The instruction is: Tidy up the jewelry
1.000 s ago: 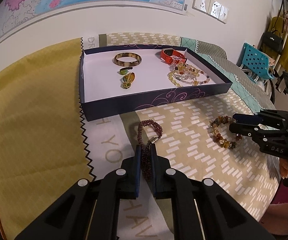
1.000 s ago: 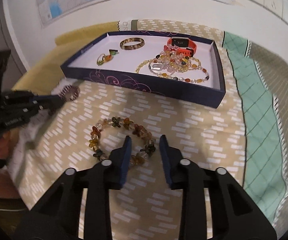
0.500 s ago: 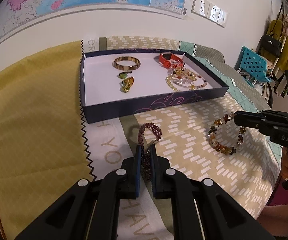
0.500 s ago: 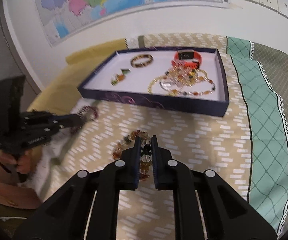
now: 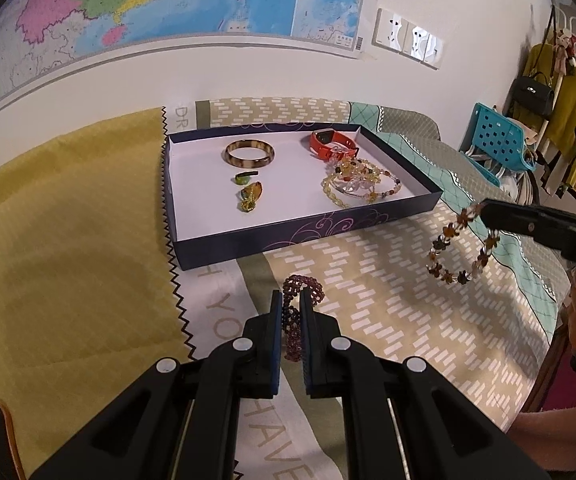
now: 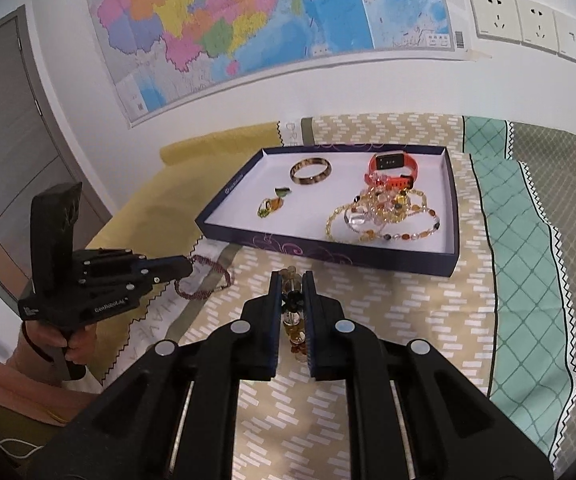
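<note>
Since a second ago both bracelets have left the cloth: my right gripper [image 6: 291,304] has closed on the amber flower bracelet [image 5: 461,246] and lifted it, and the garnet bracelet [image 5: 295,312] hangs pinched in my left gripper [image 5: 288,312]. Both look light, limp and liable to swing, so I judge a grip across the strand best. Each loop dangles between its fingertips, toward 12 o'clock. The jewelry tray [image 5: 248,242] lies beyond, at 12 o'clock.
</note>
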`<act>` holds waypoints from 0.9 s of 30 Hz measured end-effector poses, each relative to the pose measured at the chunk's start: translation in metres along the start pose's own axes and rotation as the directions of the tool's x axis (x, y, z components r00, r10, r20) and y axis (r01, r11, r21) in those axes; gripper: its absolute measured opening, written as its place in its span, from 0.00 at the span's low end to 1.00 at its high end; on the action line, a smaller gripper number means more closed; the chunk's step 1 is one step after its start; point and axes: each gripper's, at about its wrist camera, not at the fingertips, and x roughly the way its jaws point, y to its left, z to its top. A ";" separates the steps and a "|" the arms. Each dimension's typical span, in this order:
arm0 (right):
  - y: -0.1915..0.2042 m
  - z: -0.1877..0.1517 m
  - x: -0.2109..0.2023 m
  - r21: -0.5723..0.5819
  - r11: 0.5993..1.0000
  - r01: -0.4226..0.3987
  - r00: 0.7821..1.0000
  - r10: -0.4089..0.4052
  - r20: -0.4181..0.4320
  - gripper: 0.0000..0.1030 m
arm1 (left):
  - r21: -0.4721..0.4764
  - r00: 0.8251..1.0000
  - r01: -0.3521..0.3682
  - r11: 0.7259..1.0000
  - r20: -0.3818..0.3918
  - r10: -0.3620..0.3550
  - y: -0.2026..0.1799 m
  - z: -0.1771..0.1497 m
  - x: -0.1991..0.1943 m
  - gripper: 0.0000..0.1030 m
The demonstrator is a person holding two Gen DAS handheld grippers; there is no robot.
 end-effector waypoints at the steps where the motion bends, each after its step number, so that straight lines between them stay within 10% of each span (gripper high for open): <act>1: 0.000 0.000 -0.001 0.003 1.000 -0.001 1.000 0.001 0.002 0.10 | 0.004 1.000 -0.003 1.000 -0.001 0.003 -0.001 -0.001 0.000 0.06; 27: 0.000 0.001 0.000 0.016 1.000 -0.021 1.000 0.021 0.004 0.10 | 0.035 0.998 -0.044 0.998 -0.033 0.045 0.002 -0.003 0.017 0.05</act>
